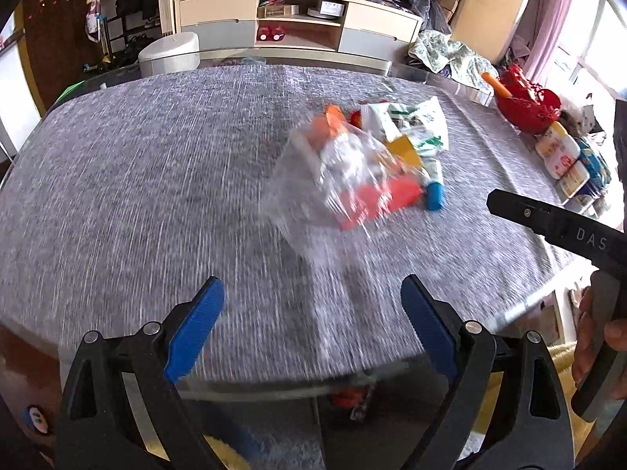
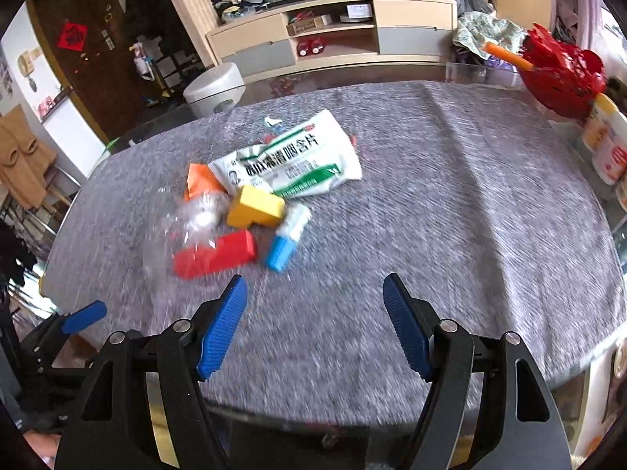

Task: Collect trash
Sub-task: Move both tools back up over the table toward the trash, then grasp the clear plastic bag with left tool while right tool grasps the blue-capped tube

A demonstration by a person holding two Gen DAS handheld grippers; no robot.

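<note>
A pile of trash lies mid-table: a clear plastic bag (image 1: 313, 180), a red block (image 2: 215, 254), a yellow block (image 2: 256, 205), a blue-capped tube (image 2: 286, 241), a white and green medicine packet (image 2: 292, 162) and an orange piece (image 2: 200, 180). My left gripper (image 1: 313, 329) is open and empty, short of the bag near the table's front edge. My right gripper (image 2: 315, 325) is open and empty, just in front of the red block and tube. The pile also shows in the left wrist view, with the red block (image 1: 388, 196) partly behind the bag. Both views are motion-blurred.
The table wears a grey cloth (image 2: 450, 215). A red basket (image 2: 560, 74) and white jars (image 2: 607, 145) stand at its right edge. A TV cabinet (image 1: 298, 23) and a white stool (image 1: 168, 55) stand beyond the far edge. My left gripper (image 2: 82, 321) shows at the right view's left.
</note>
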